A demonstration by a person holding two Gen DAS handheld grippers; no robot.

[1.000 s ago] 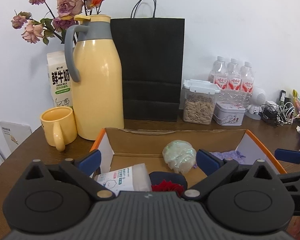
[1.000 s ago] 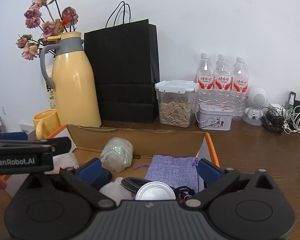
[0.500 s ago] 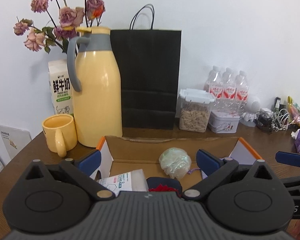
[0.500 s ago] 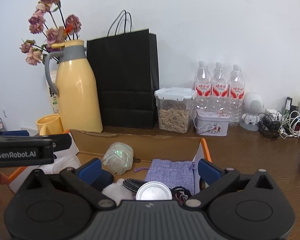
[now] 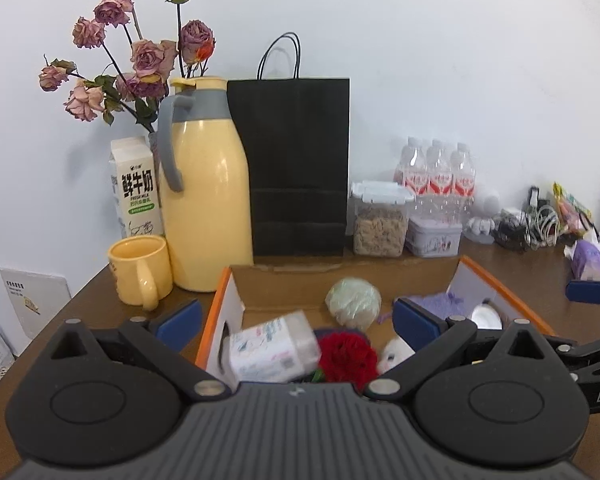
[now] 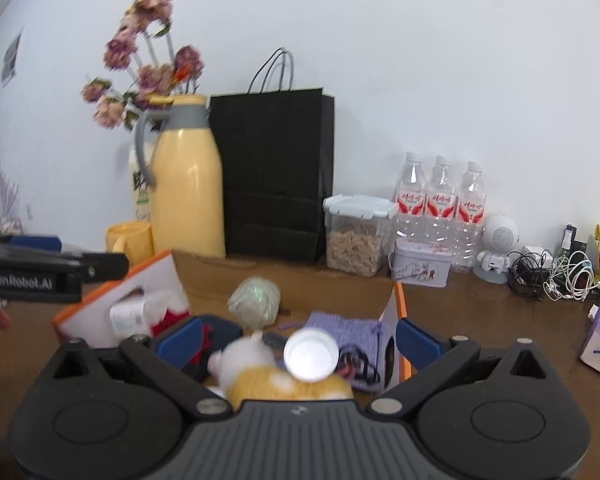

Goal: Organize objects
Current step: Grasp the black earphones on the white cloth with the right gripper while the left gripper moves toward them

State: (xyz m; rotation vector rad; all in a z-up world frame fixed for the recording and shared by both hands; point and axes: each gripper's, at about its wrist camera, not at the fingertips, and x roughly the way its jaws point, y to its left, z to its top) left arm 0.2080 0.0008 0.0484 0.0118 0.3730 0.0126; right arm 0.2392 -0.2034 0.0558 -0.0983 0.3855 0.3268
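- White wall backs a brown bench (image 5: 92,300) crowded with a yellow flask (image 5: 206,200) and black bag (image 5: 296,168).
- Cardboard box (image 5: 500,284) holds a red flower (image 5: 346,354), purple pouch (image 6: 340,328) and white cap (image 6: 310,354).
- Left hand-held gripper (image 5: 296,322) and right hand-held gripper (image 6: 298,338) hover over it, jaws wide, empty.

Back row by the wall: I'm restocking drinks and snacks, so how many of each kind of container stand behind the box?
Water bottles: 3
Yellow jug: 1
Milk carton: 1
Yellow mug: 1
Clear snack jar: 1
Tin: 1
Black paper bag: 1
Total: 9
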